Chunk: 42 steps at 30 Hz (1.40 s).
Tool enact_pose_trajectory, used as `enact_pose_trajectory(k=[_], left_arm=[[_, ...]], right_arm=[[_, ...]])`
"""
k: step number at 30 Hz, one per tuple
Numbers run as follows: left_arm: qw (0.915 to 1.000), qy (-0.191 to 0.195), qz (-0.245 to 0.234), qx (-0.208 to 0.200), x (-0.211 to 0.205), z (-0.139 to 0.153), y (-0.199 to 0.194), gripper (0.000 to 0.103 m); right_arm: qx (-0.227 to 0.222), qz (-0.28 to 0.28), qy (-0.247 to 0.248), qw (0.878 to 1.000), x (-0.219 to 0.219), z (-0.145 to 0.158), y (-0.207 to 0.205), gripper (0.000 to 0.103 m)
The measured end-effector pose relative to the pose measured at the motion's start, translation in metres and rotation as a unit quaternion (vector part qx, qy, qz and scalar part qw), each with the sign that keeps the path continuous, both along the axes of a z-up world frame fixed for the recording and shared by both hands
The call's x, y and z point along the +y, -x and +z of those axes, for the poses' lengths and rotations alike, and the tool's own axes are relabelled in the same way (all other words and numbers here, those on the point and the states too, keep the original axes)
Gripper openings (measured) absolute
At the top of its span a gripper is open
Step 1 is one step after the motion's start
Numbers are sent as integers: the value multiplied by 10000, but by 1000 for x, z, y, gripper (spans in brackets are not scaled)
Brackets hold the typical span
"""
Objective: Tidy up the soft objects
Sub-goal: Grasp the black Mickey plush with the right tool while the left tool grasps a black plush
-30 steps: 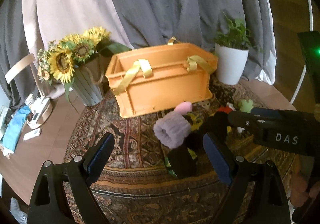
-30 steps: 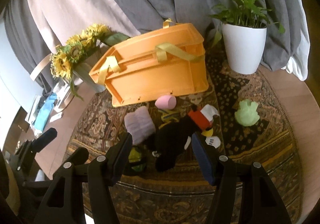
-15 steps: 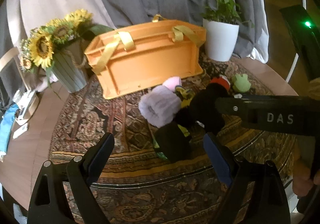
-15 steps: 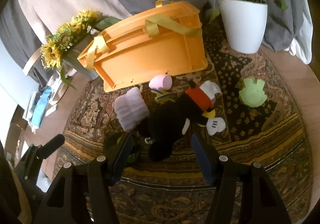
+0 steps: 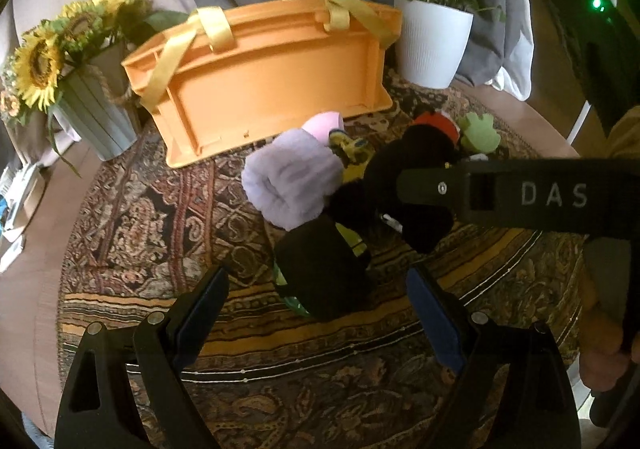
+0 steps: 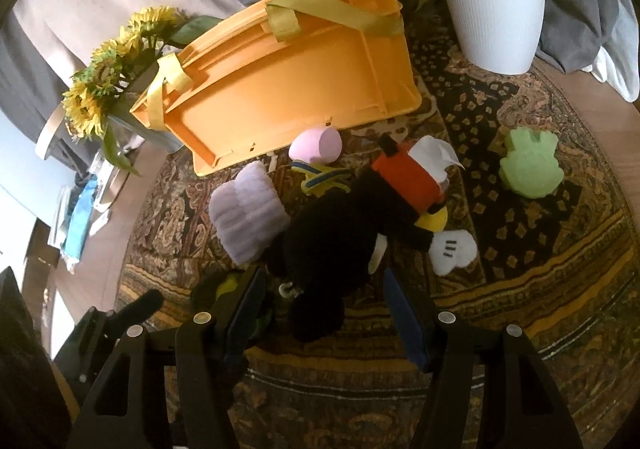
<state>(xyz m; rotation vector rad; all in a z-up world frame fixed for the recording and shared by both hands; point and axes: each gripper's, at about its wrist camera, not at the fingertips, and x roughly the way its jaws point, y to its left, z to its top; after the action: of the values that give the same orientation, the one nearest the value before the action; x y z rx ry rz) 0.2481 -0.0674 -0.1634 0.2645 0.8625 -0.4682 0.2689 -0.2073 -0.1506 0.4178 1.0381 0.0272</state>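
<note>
Soft objects lie on a patterned round rug in front of an orange crate (image 5: 272, 77) (image 6: 288, 77). A black plush mouse in red shorts (image 6: 340, 237) (image 5: 404, 165) lies in the middle. Beside it are a lilac fuzzy roll (image 6: 246, 211) (image 5: 290, 185), a pink soft piece (image 6: 316, 145) (image 5: 324, 123), a green soft frog shape (image 6: 530, 167) (image 5: 478, 133) and a dark soft item with green underneath (image 5: 320, 269). My left gripper (image 5: 316, 313) is open, just short of the dark item. My right gripper (image 6: 324, 313) is open, its fingers either side of the plush's lower end.
A white pot with a green plant (image 5: 434, 41) (image 6: 496, 5) stands right of the crate. A grey pot of sunflowers (image 5: 68, 81) (image 6: 116, 69) stands left of it. Grey curtains hang behind. The right gripper's black arm (image 5: 520, 197) crosses the left wrist view.
Both grippers have come down and forward towards the pile of soft objects. Both have stayed open. The objects have not moved.
</note>
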Motion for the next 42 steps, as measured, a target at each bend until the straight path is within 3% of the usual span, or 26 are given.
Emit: enact_pose_trajectory(k=[16,22,26,42], left_arm=[[9995,-54,40,299,-11,-28,-18,85],[9989,93,131,435,-10,-33,-29,74],[9981,255,145,538,-9,-34,-34,62],[9960,575,514,458,6,-18,-32,61]], right_arm=[[20,48,38,10000,0,-12,-26,63],[152,-75,-220,9996,-4,-27,-35,63],[157,-130,-379,9991,-7,-34,-38,62],[-168,-27,74,9998,-6,-15,-22,59]])
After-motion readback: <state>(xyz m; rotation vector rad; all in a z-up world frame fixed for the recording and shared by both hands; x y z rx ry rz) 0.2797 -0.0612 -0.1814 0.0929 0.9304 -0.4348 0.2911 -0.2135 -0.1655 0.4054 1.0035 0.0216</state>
